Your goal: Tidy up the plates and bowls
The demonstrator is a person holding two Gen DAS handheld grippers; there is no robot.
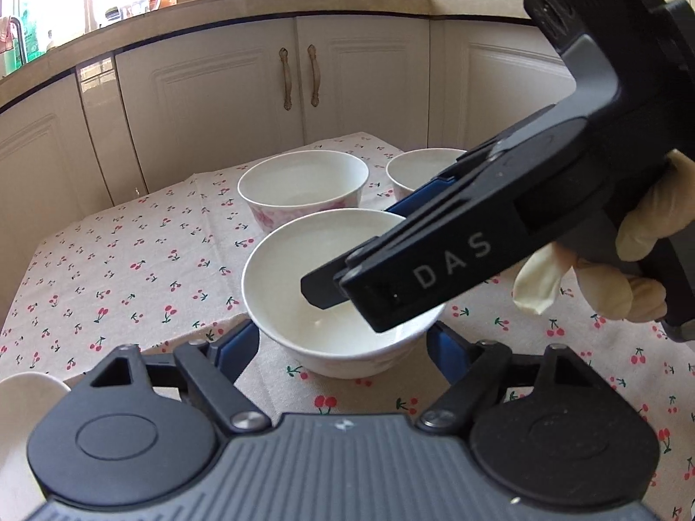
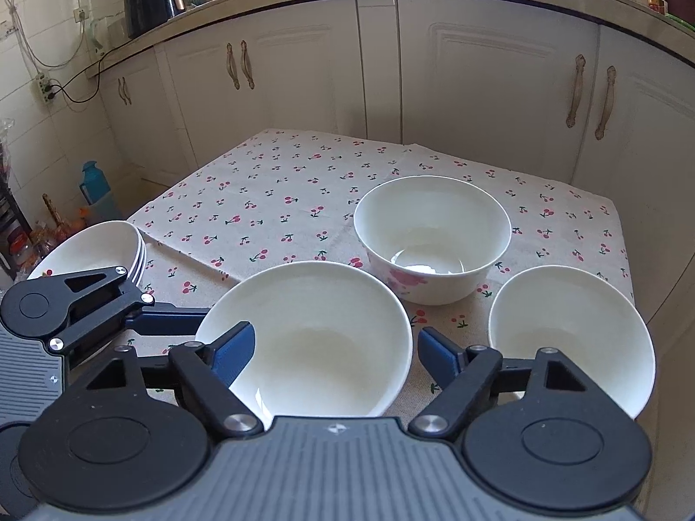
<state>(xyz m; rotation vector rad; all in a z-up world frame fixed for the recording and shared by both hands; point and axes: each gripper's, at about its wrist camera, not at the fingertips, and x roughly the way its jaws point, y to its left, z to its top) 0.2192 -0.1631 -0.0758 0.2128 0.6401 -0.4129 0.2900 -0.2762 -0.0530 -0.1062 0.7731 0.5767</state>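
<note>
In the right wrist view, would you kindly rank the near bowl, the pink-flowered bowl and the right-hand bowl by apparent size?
1. Near bowl, though it is closest.
2. Right-hand bowl and pink-flowered bowl: too alike to rank.

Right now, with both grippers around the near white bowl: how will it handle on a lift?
The near white bowl looks glazed, so probably slippery against the pads. It seems rigid ceramic, likely chipping if knocked into the floral bowl. A one-sided rim grip may tilt it.
</note>
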